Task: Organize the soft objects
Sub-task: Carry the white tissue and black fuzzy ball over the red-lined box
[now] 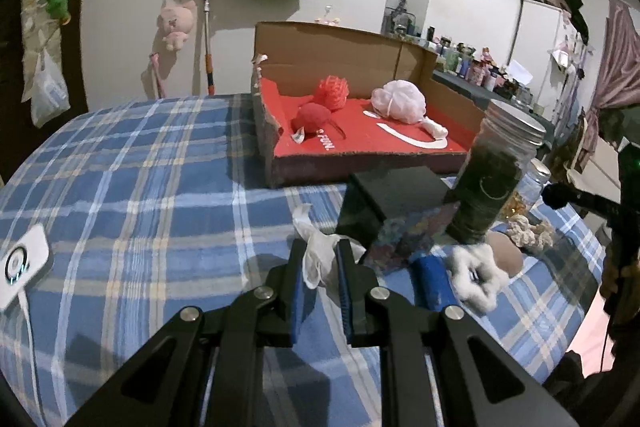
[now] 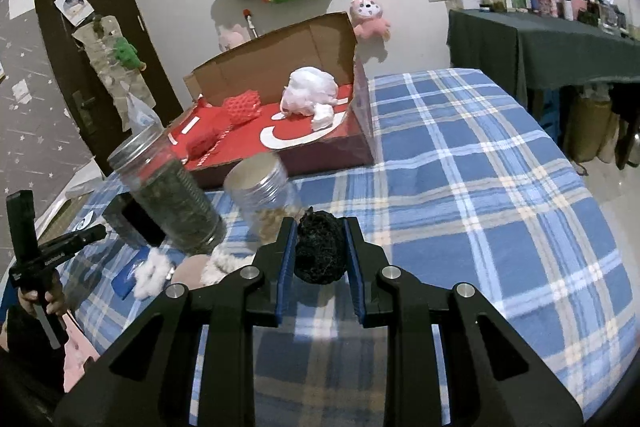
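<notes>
Left wrist view: the left gripper pinches a thin, crumpled white cloth above the blue checked blanket. Only the right wrist view shows the right gripper squeezing a fuzzy black ball. Soft puffs lie in the red cardboard box ahead.

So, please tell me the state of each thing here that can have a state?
left gripper: shut on white cloth
right gripper: shut on black puff
cardboard box: open, holds soft items
tall jar: lid on
short jar: lid on
</notes>
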